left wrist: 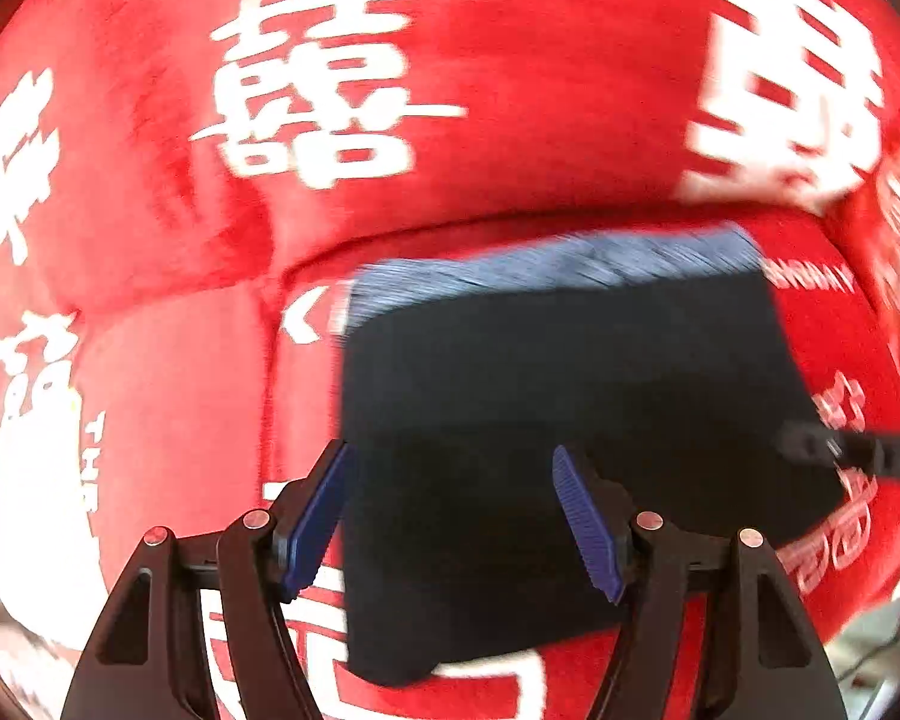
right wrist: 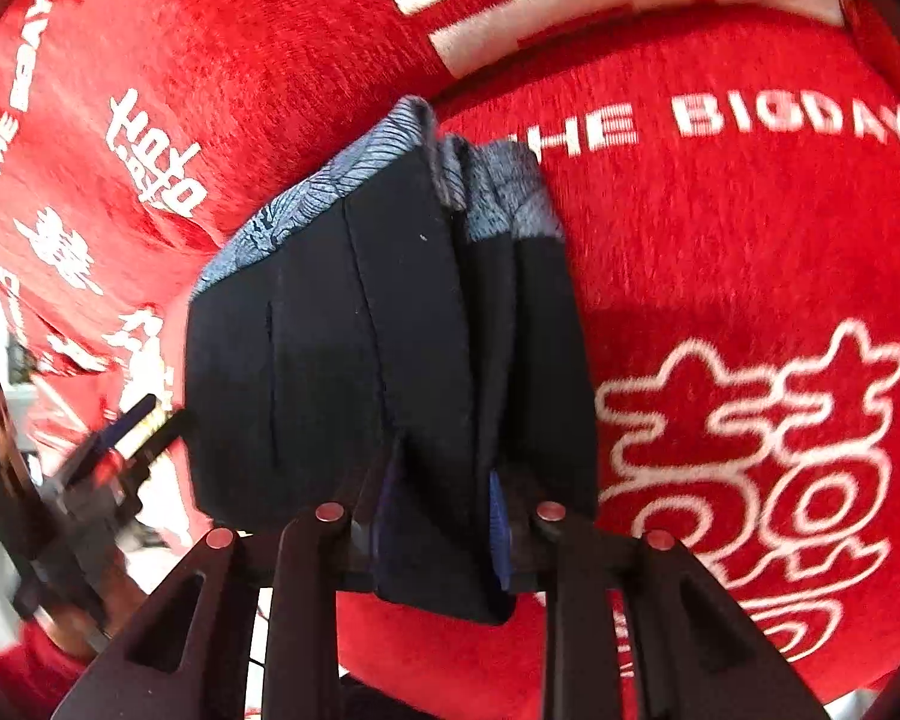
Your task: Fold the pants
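The pants [left wrist: 570,450] are my landmark: a dark navy bundle already folded into a compact block, with a blue-grey patterned waistband [left wrist: 546,267] along its far edge. They lie on a red plush cover [left wrist: 510,90] printed with big white characters; I cannot tell what piece of furniture is under that cover.

My left tool [left wrist: 456,516] stands wide open at the near edge of the pants. Its blue ribbed pads [left wrist: 321,510] are spread apart, one just off the left side of the bundle over the red cover, the other over the dark cloth, and nothing is held between them. Whether the pads touch the fabric I cannot tell.

My right tool [right wrist: 444,516] is closed down on the pants [right wrist: 390,360] at their near end. A thick fold of dark cloth fills the gap between the two fingers and hangs a little below them, so the pads are mostly buried; only a strip of blue pad [right wrist: 498,534] shows on the right side. From this side the bundle's layers stand up in ridges, and the waistband [right wrist: 306,204] curls at the far end, next to the white words "THE BIGDAY" [right wrist: 792,120] on the cover [right wrist: 720,270].

To the left of the pants in the right wrist view, my left tool [right wrist: 132,420] shows blurred and small.
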Action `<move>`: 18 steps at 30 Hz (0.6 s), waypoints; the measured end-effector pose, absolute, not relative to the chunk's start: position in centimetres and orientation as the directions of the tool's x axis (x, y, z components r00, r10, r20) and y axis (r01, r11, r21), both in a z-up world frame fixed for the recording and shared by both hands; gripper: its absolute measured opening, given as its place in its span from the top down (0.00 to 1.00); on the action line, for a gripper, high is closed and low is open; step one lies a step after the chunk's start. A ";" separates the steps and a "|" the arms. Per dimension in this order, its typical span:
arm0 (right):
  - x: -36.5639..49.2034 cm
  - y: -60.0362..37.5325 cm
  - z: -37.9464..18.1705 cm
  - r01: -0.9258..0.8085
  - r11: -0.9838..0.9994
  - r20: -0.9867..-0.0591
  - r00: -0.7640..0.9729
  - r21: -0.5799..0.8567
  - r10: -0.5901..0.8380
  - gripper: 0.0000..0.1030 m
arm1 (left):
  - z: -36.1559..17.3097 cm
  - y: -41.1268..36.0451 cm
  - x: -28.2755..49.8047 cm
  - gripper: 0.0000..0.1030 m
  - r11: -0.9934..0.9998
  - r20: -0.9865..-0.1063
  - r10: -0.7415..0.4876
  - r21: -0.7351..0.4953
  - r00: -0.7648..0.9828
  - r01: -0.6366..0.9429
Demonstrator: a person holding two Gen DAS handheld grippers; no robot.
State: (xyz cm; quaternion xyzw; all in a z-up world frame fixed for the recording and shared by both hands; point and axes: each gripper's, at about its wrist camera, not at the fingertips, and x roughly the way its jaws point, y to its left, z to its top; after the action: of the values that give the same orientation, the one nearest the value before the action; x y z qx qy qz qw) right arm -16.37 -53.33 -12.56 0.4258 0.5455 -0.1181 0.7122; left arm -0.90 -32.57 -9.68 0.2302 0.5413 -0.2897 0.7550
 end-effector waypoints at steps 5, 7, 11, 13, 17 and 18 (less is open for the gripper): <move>-13.9 -53.9 -11.4 0.632 0.728 -0.957 0.263 0.264 0.119 0.53 | -10.6 -30.8 1.1 0.32 0.781 -0.959 -0.151 0.033 0.241 0.624; -14.0 -54.5 -10.5 0.667 0.708 -0.963 0.259 0.233 0.073 0.53 | -10.7 -30.0 1.3 0.32 0.793 -0.962 -0.141 0.032 0.233 0.609; -14.4 -54.3 -8.5 0.660 0.696 -0.946 0.313 0.282 0.087 0.57 | -11.2 -28.9 1.6 0.32 0.804 -0.967 -0.125 0.032 0.222 0.594; -13.9 -53.1 -7.9 0.620 0.724 -0.938 0.327 0.303 0.113 0.58 | -11.6 -28.8 1.5 0.32 0.803 -0.972 -0.118 0.028 0.205 0.595; -12.9 -50.1 -9.3 0.577 0.761 -0.946 0.283 0.298 0.156 0.58 | -12.7 -28.8 1.1 0.32 0.796 -0.979 -0.110 0.016 0.171 0.605; -13.0 -49.6 -10.0 0.583 0.760 -0.952 0.263 0.287 0.158 0.58 | -12.9 -28.7 1.0 0.32 0.795 -0.980 -0.111 0.013 0.166 0.607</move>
State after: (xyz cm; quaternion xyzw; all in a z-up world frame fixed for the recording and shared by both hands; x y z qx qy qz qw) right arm -13.02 -49.59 -9.96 0.3146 0.5894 -0.1457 0.7297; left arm 1.00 -28.70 -12.92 0.2076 0.5978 -0.2441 0.7348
